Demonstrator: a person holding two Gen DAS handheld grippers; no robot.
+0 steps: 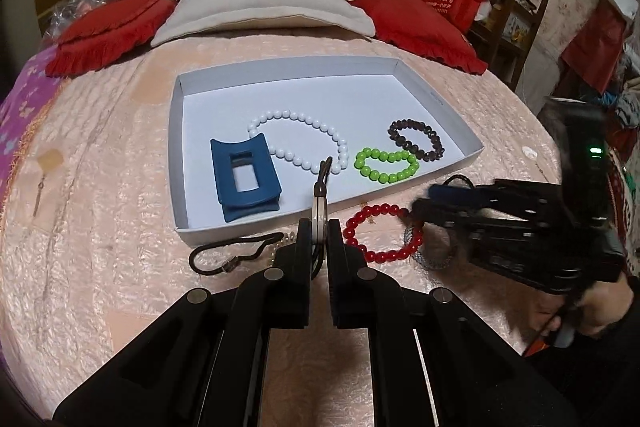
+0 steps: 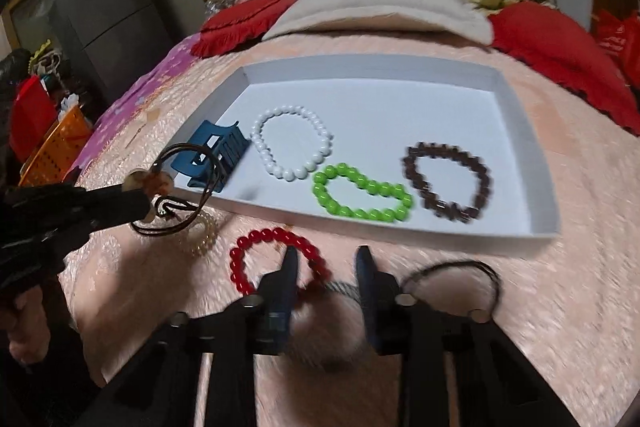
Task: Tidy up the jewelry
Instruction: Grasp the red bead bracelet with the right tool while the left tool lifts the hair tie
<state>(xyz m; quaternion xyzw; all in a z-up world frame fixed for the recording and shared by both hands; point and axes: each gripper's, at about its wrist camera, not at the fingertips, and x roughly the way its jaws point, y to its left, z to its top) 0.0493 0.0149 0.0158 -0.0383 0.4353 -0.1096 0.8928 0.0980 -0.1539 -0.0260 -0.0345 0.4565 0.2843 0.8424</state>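
Observation:
A white shallow box [image 1: 178, 163] [image 2: 520, 243] on the pink bedspread holds a blue hair claw [image 1: 246, 179] [image 2: 212, 157], a white bead bracelet [image 1: 300, 141] [image 2: 292, 147], a green one [image 1: 386, 165] [image 2: 360, 197] and a dark brown one [image 1: 416, 139] [image 2: 448, 183]. My left gripper [image 1: 320, 227] [image 2: 148, 205] is shut on a thin dark cord hair tie with a pale charm [image 1: 322, 195] [image 2: 184, 183], held above the box's near edge. My right gripper [image 2: 328, 267] [image 1: 420, 211] is open, low over a red bead bracelet [image 2: 276, 255] [image 1: 380, 235] and a grey mesh band [image 1: 432, 259] in front of the box.
A black hair tie [image 1: 228, 253] and small pearl beads [image 2: 204, 235] lie before the box on the left; another black hair tie [image 2: 456, 275] lies on the right. Red cushions [image 1: 108, 31] and a beige pillow [image 1: 264, 7] sit behind. An earring [image 1: 38, 195] lies far left.

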